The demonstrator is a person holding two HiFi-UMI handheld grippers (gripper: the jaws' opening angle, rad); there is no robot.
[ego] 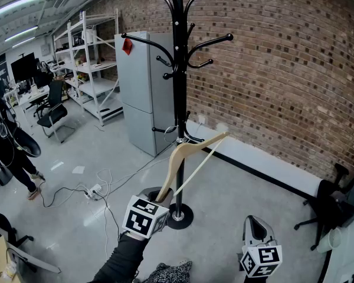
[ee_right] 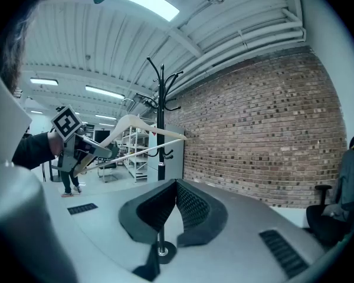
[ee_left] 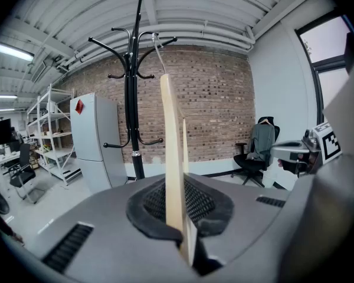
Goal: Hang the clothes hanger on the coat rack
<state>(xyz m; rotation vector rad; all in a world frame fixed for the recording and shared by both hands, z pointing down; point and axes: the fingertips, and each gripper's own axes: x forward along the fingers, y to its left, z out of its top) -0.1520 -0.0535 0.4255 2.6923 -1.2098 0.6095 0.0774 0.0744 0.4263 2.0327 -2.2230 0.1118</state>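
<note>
A black coat rack (ego: 178, 99) stands on a round base before the brick wall; it also shows in the left gripper view (ee_left: 131, 111) and the right gripper view (ee_right: 160, 128). My left gripper (ego: 164, 194) is shut on one end of a pale wooden hanger (ego: 192, 158), which slants up to the right across the rack's pole, below its hooks. In the left gripper view the hanger (ee_left: 172, 134) rises edge-on from the jaws (ee_left: 177, 184), its wire hook near the rack's top arms. My right gripper (ego: 255, 221) hangs low at the right, shut and empty (ee_right: 176, 184).
A grey cabinet (ego: 138, 87) stands left of the rack, white shelves (ego: 88, 63) beyond it. Cables and a power strip (ego: 91, 190) lie on the floor. A black chair (ego: 330, 208) is at the right, an office chair (ego: 53, 114) and a person (ego: 12, 152) at the left.
</note>
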